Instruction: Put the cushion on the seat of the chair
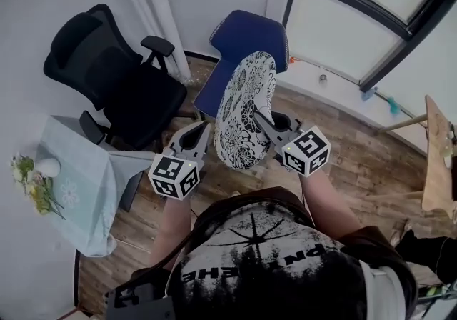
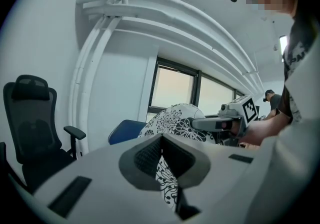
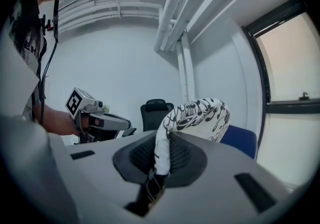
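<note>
**Carrying stage, head view: cushion lifted but not yet on a seat.**

- The wooden floor [image 1: 357, 161] runs under the whole scene.
- The blue chair [image 1: 248, 36] is the reference piece. It stands by the white wall with its seat towards the person. What shows of the seat looks bare, though most of it is hidden behind the cushion.
- The black office chair [image 1: 136, 97] stands left of the blue chair and apart from it.
- A table under a pale cloth [image 1: 78, 176] sits further left of the blue chair and nearer the person. A small bunch of flowers [image 1: 30, 184] lies at its far edge.
- The cushion [image 1: 243, 108] is white with a black floral print. It hangs upright on its edge in the air, in front of the blue chair and between chair and person. It touches neither seat nor floor.
- The left gripper [image 1: 206, 130] is closed on the cushion's left edge. Its own view shows printed fabric pinched between the jaws.
- The right gripper [image 1: 259, 116] is clamped on the opposite edge, with fabric folded into its nearly closed jaws.

**Progress, as a judgement.**

- The pickup is done, and the cushion is held at two points.
- The placing is wholly outstanding.
- The task names no particular chair. The blue chair, directly behind the cushion, seems the likelier target.
- Four steps remain: bring the cushion over the seat, tip it from upright to flat, lower it until it rests there, and open both pairs of jaws.
</note>
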`<state>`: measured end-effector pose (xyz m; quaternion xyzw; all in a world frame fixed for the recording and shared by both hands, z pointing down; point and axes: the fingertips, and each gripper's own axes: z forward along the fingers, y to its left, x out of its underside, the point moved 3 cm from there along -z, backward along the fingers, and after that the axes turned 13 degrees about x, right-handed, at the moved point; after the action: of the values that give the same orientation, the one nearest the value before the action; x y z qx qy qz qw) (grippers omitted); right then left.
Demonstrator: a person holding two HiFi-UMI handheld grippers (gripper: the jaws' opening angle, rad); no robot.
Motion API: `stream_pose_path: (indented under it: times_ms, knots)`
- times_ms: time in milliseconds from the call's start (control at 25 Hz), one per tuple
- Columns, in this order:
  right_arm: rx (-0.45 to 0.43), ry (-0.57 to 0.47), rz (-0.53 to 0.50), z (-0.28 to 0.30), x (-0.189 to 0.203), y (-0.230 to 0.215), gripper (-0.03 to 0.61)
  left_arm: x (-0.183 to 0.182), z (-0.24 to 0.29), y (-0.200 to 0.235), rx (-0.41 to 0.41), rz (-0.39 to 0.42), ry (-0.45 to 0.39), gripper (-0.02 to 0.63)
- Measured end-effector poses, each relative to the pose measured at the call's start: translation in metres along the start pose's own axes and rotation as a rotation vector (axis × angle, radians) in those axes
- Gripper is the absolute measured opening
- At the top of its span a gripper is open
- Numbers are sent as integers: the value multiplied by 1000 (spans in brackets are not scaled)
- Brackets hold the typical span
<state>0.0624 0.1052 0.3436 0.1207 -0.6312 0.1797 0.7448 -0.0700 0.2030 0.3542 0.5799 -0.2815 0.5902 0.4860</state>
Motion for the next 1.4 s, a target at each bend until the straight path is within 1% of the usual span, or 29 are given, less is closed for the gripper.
stream_pose_path:
  times_ms: [160, 360, 480, 560, 720, 840, 1000, 1200, 1400]
  knots:
    - [20, 23, -3, 10, 6, 5, 28, 3, -2, 16, 21, -11, 0, 15]
    - [31, 59, -8, 21, 14, 6, 28, 12, 3, 26, 37, -21, 13, 15]
    - [26, 86, -34, 27, 19, 8, 28, 19, 8, 27, 43, -14, 44, 15]
    - [21, 101, -61, 33, 22, 9, 28, 21, 10, 30, 46, -22, 49, 15]
    - [-4, 93, -86, 50, 20, 6, 28, 23, 17, 44, 32, -38, 50, 15]
    - [-30, 87, -75, 67, 18, -1, 28, 23, 25, 57, 14, -56, 51, 15]
    - [-61, 96, -33, 91, 24, -16, 28, 25, 35, 74, -24, -93, 67, 15]
    - [-114, 89, 6, 121, 17, -46, 28, 12, 58, 97, -83, -98, 61, 15]
    - [-194, 91, -53, 148, 10, -74, 28, 2, 88, 114, -144, -119, 53, 15]
